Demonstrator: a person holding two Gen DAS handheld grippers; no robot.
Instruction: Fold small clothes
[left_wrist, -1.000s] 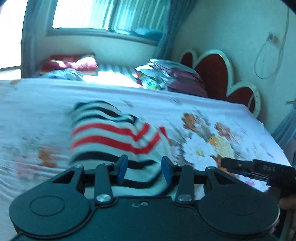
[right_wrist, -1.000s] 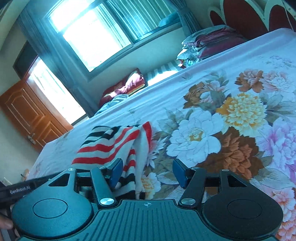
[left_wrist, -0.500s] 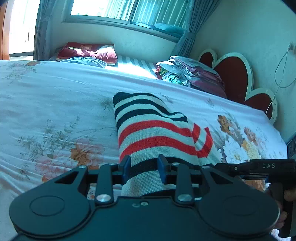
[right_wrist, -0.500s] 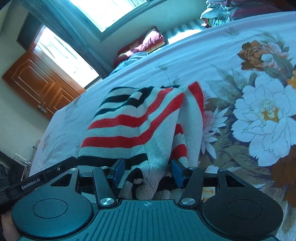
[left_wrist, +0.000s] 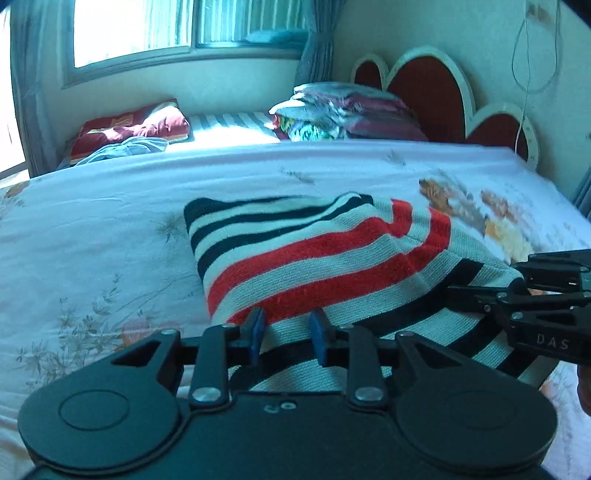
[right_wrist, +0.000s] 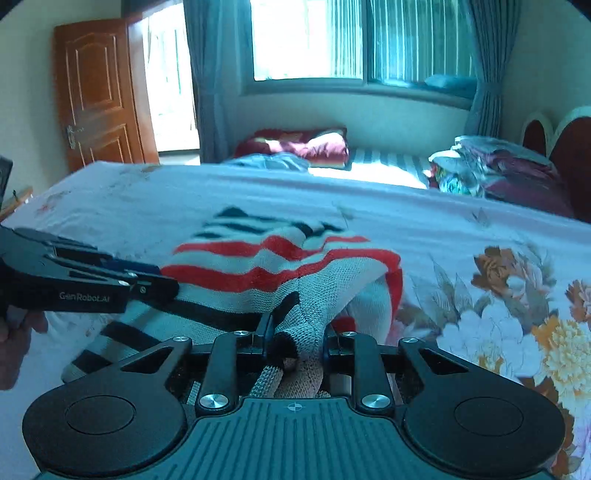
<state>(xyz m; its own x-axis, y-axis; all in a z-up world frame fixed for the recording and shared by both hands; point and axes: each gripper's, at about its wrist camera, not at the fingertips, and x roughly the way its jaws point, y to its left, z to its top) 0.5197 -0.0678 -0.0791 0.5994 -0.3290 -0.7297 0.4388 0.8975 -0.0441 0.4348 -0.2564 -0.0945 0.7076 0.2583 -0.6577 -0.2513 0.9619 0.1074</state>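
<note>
Both my claws are closing on the striped knit garment's near edge, my left claw (left_wrist: 284, 332) and right claw (right_wrist: 295, 334) each with fabric between its jaws, the striped knit garment (left_wrist: 314, 254) lying half-folded ahead on the bedsheet (left_wrist: 92, 221), further folds remaining.

Bed (left_wrist: 110, 206) with white floral sheet, big flower print toward the headboard side. Striped knit (left_wrist: 332, 254) in red, black and white lies mid-bed, near edge bunched and lifted. Far side: dark red pillow (left_wrist: 136, 125), blue cloth (left_wrist: 125, 147) in front of it, striped mat (left_wrist: 236, 122), pile of folded bedding (left_wrist: 343, 110) by the headboard.
</note>
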